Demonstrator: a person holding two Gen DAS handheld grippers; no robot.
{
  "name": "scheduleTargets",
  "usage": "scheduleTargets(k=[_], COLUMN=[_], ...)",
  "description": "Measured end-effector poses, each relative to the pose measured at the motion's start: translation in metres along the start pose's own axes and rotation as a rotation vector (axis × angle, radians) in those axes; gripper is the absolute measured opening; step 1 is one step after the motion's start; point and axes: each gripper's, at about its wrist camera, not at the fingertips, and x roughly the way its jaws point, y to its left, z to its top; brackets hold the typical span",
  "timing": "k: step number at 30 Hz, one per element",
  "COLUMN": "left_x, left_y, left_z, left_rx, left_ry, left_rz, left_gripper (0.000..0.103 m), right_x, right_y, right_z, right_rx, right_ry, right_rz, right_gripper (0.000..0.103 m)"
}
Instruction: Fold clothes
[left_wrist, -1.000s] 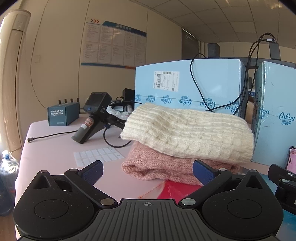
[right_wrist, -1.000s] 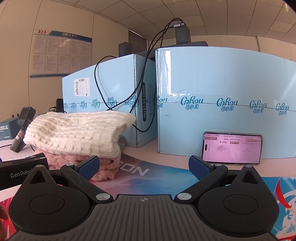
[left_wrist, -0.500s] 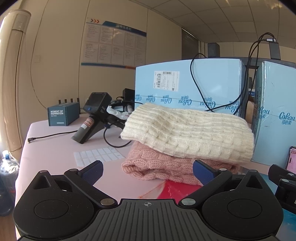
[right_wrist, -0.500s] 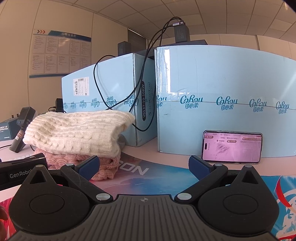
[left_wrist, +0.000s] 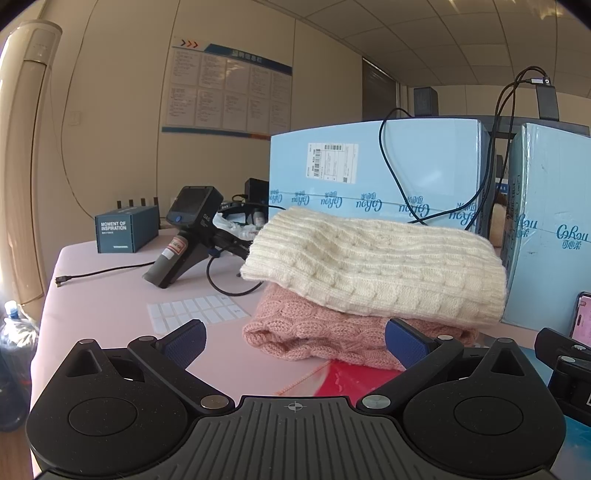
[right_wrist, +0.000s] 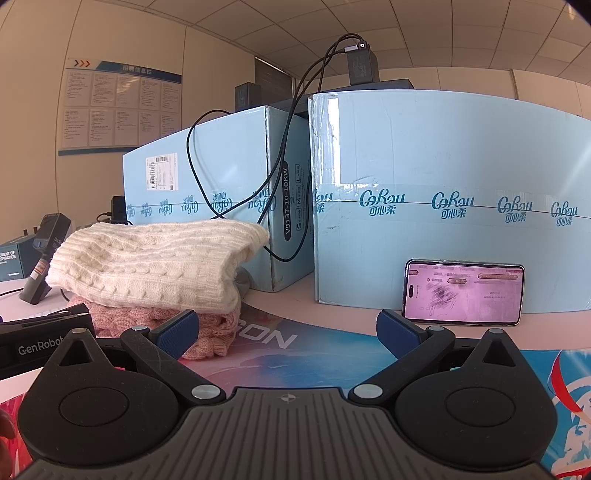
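A folded cream knit sweater (left_wrist: 376, 266) lies on top of a folded pink knit sweater (left_wrist: 314, 332) on the table. The stack also shows in the right wrist view, cream sweater (right_wrist: 155, 262) over pink sweater (right_wrist: 207, 332). My left gripper (left_wrist: 295, 341) is open and empty, low over the table just in front of the stack. My right gripper (right_wrist: 288, 330) is open and empty, to the right of the stack above a colourful printed mat (right_wrist: 295, 354). The left gripper's body (right_wrist: 40, 343) shows at the left of the right wrist view.
Two large light-blue cartons (right_wrist: 443, 206) stand behind the stack with black cables (right_wrist: 288, 155) draped over them. A phone (right_wrist: 463, 293) leans on the right carton. A black handheld scanner (left_wrist: 184, 236), a small dark box (left_wrist: 125, 229), a label sheet (left_wrist: 195, 310) lie left.
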Motion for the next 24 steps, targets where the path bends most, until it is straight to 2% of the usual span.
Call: scheduleTargets(k=[24], left_x=[-0.0005], left_y=[-0.0002], left_z=[-0.0005], left_rx=[0.001], left_ry=[-0.005], left_rz=[0.001], left_gripper=[0.103], right_x=[0.0002], right_y=[-0.0003], right_z=[-0.0002], right_rx=[-0.001], right_ry=[-0.015], right_rz=[-0.008], right_gripper=[0.103])
